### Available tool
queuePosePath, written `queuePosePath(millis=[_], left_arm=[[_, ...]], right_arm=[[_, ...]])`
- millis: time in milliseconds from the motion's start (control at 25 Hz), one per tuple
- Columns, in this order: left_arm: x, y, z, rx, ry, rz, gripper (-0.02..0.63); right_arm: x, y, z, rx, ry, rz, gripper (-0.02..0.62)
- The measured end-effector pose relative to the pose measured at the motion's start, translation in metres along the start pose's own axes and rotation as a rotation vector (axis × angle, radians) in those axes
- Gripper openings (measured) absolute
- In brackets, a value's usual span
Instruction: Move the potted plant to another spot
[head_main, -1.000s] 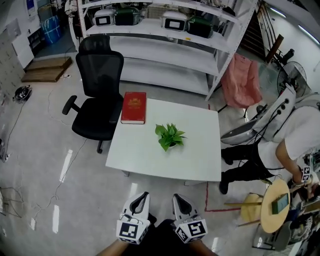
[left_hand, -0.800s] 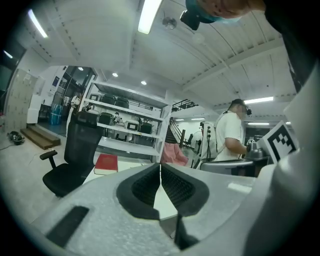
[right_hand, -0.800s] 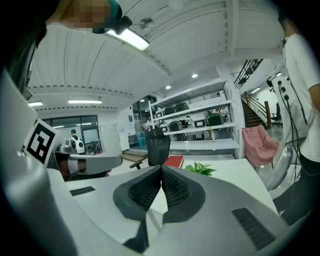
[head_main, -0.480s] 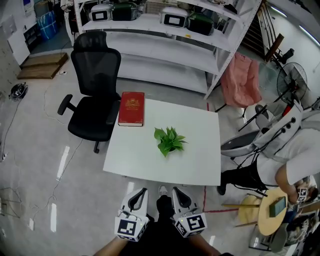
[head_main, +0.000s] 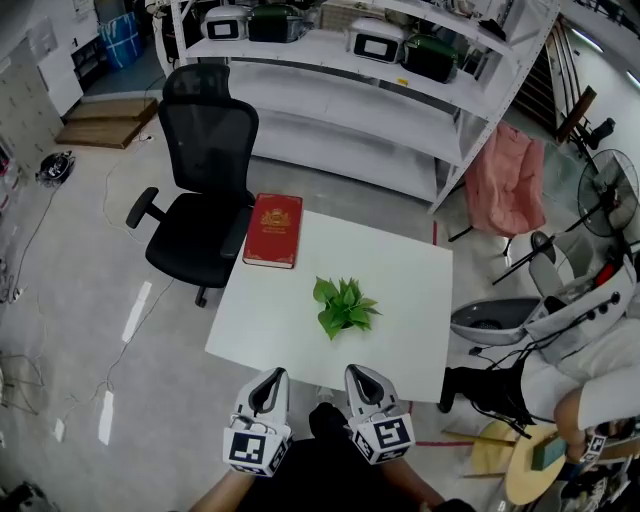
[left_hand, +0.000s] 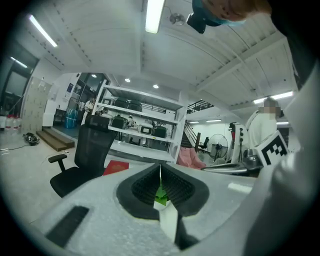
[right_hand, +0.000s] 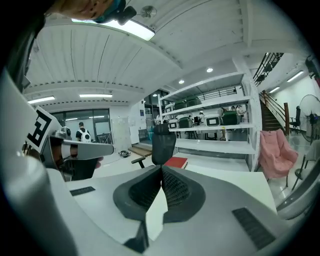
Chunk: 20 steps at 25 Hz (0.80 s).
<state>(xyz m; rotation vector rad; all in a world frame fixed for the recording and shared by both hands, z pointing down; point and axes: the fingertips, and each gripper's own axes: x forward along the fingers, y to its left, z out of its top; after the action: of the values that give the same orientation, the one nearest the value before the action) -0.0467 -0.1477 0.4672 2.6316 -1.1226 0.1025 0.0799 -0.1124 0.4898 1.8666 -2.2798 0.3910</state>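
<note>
A small green potted plant (head_main: 343, 306) stands near the middle of the white square table (head_main: 405, 290). In the left gripper view a sliver of the plant (left_hand: 161, 193) shows through the slit between the jaws. My left gripper (head_main: 268, 379) and right gripper (head_main: 364, 381) hover side by side just short of the table's near edge, apart from the plant. Both are shut, jaws pressed together with nothing held. My left gripper (left_hand: 160, 172) points across the table at the plant; my right gripper (right_hand: 161, 173) points past the table toward the chair.
A red book (head_main: 274, 230) lies at the table's far left corner. A black office chair (head_main: 203, 175) stands left of the table, white shelving (head_main: 350, 60) behind it. A pink cloth (head_main: 507, 180) hangs at the right. A person (head_main: 585, 350) sits at right near a round stool (head_main: 530, 460).
The head view has moved closer to the table; its near edge is now just beyond my grippers. Both grippers stay shut, side by side. The plant and book have not moved.
</note>
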Motion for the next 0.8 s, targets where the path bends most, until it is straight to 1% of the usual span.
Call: queuePosePath(millis=[200, 480, 560, 680, 800], left_arm=[[0.026, 0.0, 0.003, 0.006, 0.005, 0.024, 0.021], [0.053, 0.003, -0.004, 0.007, 0.024, 0.068, 0.021], [0.058, 0.003, -0.006, 0.004, 0.031, 0.076, 0.021], [0.065, 0.004, -0.011, -0.007, 0.05, 0.088, 0.021], [0.077, 0.005, -0.017, -0.012, 0.06, 0.094, 0.021]], right_arm=[[0.026, -0.023, -0.006, -0.052, 0.075, 0.04, 0.012], [0.061, -0.049, -0.038, -0.128, 0.226, 0.104, 0.012], [0.069, -0.052, -0.049, -0.171, 0.29, 0.132, 0.012], [0.082, -0.056, -0.069, -0.266, 0.393, 0.174, 0.014], [0.095, -0.063, -0.087, -0.366, 0.457, 0.2, 0.015]])
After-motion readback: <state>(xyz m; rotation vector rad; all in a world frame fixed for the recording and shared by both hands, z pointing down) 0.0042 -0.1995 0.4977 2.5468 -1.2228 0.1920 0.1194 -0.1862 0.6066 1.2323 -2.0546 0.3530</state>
